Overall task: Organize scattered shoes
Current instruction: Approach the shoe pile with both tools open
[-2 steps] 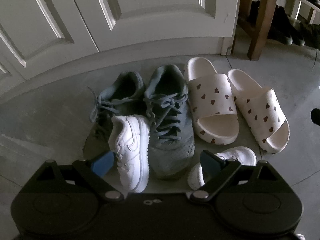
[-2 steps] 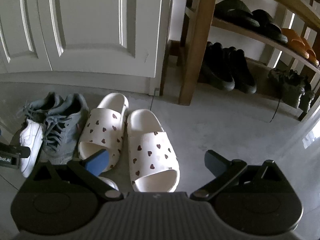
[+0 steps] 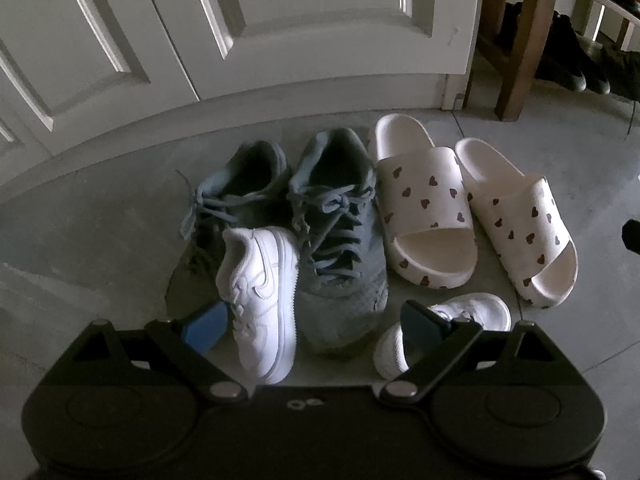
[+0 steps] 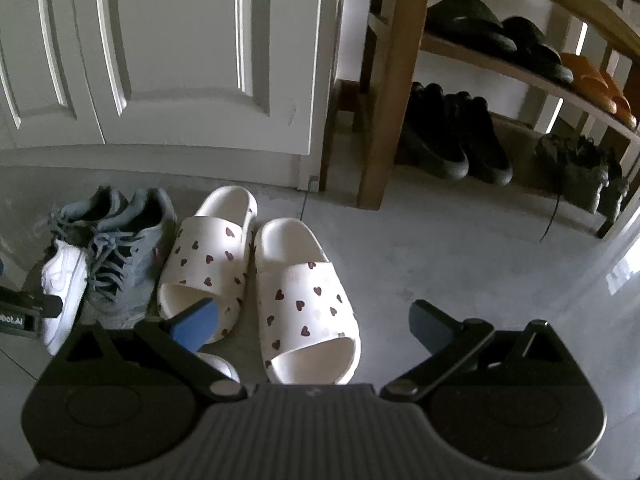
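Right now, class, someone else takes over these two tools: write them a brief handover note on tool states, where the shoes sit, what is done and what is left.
Left tool: open, empty, low over the small white toddler sneaker, which leans on the grey lace-up trainers.
Right tool: open, empty, above the white heart-print slides.
Done: trainers and slides paired side by side near the white panelled door.
Left: the second white toddler sneaker lies apart; pair the two.
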A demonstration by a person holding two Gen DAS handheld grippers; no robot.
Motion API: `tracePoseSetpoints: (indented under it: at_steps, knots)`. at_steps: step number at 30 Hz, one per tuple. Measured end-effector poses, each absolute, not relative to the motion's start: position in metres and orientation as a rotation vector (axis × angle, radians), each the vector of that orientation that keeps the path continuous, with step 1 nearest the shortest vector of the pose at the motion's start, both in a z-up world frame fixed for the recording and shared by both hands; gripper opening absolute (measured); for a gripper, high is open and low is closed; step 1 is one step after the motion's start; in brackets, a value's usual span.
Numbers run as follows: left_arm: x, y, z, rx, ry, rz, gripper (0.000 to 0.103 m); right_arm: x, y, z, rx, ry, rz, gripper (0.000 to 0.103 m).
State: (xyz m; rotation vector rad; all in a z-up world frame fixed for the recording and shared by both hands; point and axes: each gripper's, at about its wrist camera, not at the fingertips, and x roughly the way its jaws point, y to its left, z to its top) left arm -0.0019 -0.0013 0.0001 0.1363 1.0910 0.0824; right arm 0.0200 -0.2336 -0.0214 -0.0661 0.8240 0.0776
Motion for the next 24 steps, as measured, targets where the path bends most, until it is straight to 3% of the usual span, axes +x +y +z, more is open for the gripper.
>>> tracePoseSetpoints:
  at_steps: [24]
  knots:
    - [-0.01,-0.004,-0.01,0.102,1.124,0.133,0.095,0.007,-0.227,-0.025,-0.056,0.804,0.14,0.103]
